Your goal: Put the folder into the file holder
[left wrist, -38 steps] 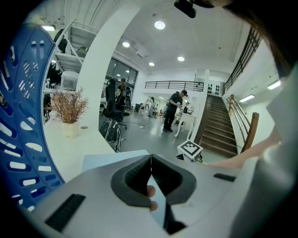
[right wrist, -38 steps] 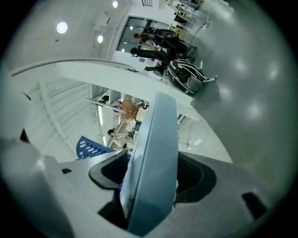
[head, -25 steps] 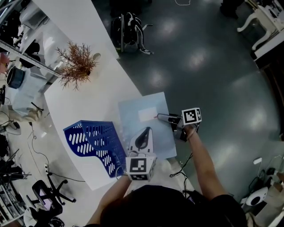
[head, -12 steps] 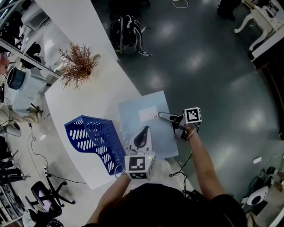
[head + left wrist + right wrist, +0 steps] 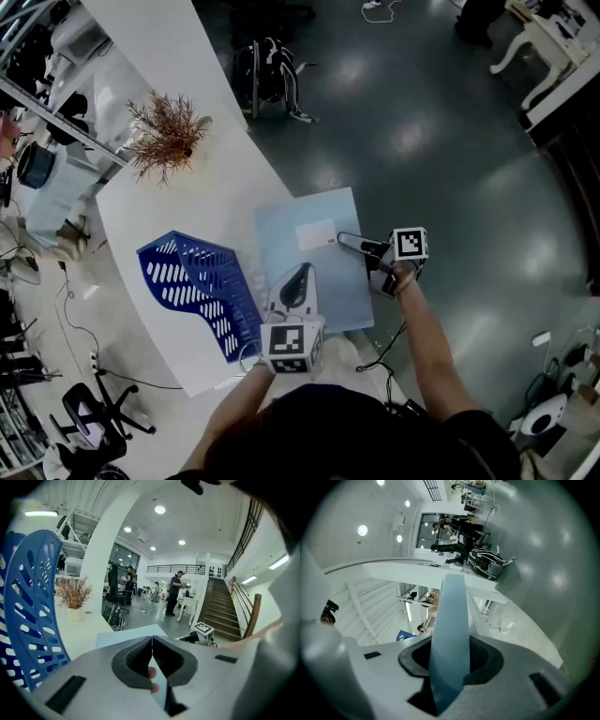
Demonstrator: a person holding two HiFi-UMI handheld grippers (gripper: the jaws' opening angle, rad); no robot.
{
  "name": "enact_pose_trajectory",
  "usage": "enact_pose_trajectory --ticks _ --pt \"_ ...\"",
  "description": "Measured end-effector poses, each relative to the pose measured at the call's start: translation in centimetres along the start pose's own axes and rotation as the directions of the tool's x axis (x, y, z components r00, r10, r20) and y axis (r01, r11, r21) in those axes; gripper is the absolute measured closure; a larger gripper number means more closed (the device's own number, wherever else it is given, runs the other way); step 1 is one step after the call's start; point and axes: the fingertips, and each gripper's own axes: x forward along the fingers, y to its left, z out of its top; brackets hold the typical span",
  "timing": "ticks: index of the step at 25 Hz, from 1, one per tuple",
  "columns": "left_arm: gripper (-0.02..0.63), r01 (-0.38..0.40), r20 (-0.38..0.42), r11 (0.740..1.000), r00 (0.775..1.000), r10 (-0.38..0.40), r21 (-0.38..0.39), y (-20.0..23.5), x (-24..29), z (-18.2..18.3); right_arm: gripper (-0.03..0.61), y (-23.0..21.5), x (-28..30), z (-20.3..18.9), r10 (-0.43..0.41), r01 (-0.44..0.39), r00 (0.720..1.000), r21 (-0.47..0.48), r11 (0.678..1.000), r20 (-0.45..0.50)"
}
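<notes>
A light blue folder [image 5: 309, 272] with a white label lies on the white table [image 5: 169, 216], and its right part juts past the table edge. My right gripper [image 5: 352, 243] comes in from the right; its jaws have just been closing and are shut on the folder's right edge, which shows edge-on between them [image 5: 449, 634]. My left gripper [image 5: 297, 287] rests over the folder's near part. Its jaws [image 5: 152, 641] are shut tip to tip, and the folder [image 5: 124, 637] lies beyond them. The blue slotted file holder [image 5: 199, 289] stands on the table just left of the folder, also seen as the file holder [image 5: 28, 611] at the left gripper view's left.
A dry potted plant [image 5: 167, 131] stands at the table's far end. A backpack [image 5: 272, 64] lies on the dark floor beyond the table. An office chair [image 5: 89, 412] is at the lower left. People stand far off in the room [image 5: 176, 592].
The right gripper has closed on the folder's right edge and lifted it a little, so the folder has tilted and shifted slightly. The left gripper has stayed put.
</notes>
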Motion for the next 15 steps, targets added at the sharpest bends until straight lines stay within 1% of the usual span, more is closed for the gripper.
enact_pose_trajectory --ticks 9,15 --pt "0.607 -0.016 0.008 1.0 1.0 0.016 0.011 -0.8 -1.4 0.2 0.437 1.8 -2.1 0.4 0.007 -0.006 0.997 -0.017 1.0 0.077" --pt "0.607 -0.033 0.019 0.999 0.999 0.033 0.012 -0.9 -2.6 0.3 0.437 2.8 -3.4 0.3 -0.008 0.013 0.991 -0.039 0.999 0.131"
